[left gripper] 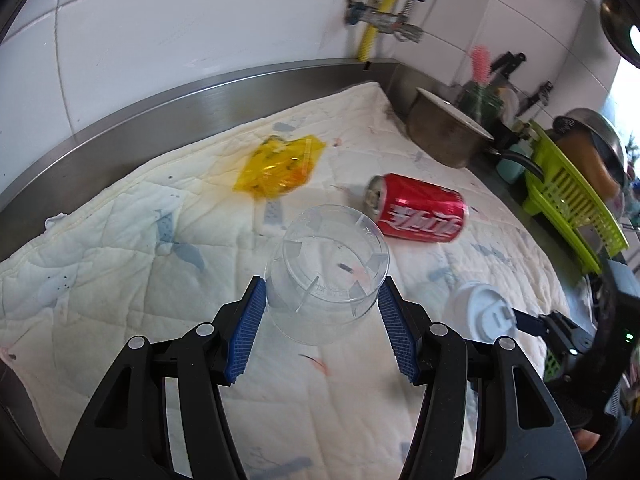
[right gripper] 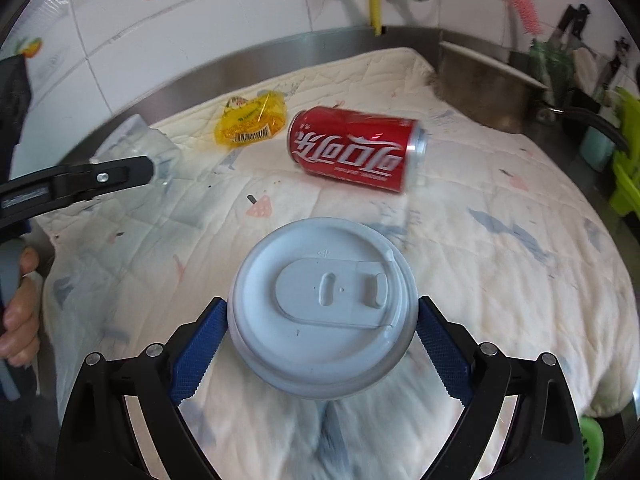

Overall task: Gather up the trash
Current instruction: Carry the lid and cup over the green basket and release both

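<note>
Two pieces of trash are being carried at once, apparently for disposal: the left gripper (left gripper: 322, 308) is clamping a clear plastic cup (left gripper: 326, 270), seemingly empty, while the right gripper (right gripper: 322, 344) is gripping a white lidded cup (right gripper: 324, 308), contents hidden. Remaining on the quilted cloth (right gripper: 500, 264) covering the desk are a red cola can (right gripper: 352, 148) lying on its side and, near it, a yellow wrapper (right gripper: 252, 120).

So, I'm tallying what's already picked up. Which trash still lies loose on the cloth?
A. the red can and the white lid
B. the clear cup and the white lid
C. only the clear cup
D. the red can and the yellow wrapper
D: the red can and yellow wrapper lie on the cloth, while the left gripper holds the clear cup and the right gripper the white lid.
</note>
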`<control>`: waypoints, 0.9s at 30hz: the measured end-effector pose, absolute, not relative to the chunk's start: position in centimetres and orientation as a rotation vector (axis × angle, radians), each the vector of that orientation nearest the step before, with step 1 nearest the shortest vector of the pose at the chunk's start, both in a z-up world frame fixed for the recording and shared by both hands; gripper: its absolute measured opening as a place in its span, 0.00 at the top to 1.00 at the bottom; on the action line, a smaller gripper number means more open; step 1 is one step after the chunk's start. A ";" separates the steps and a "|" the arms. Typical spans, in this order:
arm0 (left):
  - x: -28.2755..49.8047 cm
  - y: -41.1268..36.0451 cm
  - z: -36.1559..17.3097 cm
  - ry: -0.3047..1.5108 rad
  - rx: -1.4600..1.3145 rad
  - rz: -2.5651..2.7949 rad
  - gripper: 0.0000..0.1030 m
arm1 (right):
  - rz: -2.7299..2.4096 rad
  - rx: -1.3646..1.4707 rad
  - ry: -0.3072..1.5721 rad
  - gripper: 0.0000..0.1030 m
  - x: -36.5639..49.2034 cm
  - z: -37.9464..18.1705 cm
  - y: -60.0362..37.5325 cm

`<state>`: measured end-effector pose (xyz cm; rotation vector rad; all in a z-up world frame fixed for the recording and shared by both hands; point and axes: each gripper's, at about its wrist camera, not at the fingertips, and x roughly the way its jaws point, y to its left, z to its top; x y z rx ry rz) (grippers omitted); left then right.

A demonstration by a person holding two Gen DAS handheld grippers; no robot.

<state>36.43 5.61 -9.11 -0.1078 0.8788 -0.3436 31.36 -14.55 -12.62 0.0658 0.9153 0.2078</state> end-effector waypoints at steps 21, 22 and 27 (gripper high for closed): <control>24.3 -7.8 -6.9 0.864 0.014 -0.595 0.45 | -0.188 0.199 0.936 0.12 12.7 -13.5 -33.7; 23.8 -8.4 -6.9 0.866 0.020 -0.607 0.45 | -0.211 0.199 0.948 0.12 12.4 -14.0 -34.5; 21.7 -11.4 -7.0 0.879 0.053 -0.665 0.45 | -0.288 0.238 0.964 0.11 10.6 -15.5 -37.6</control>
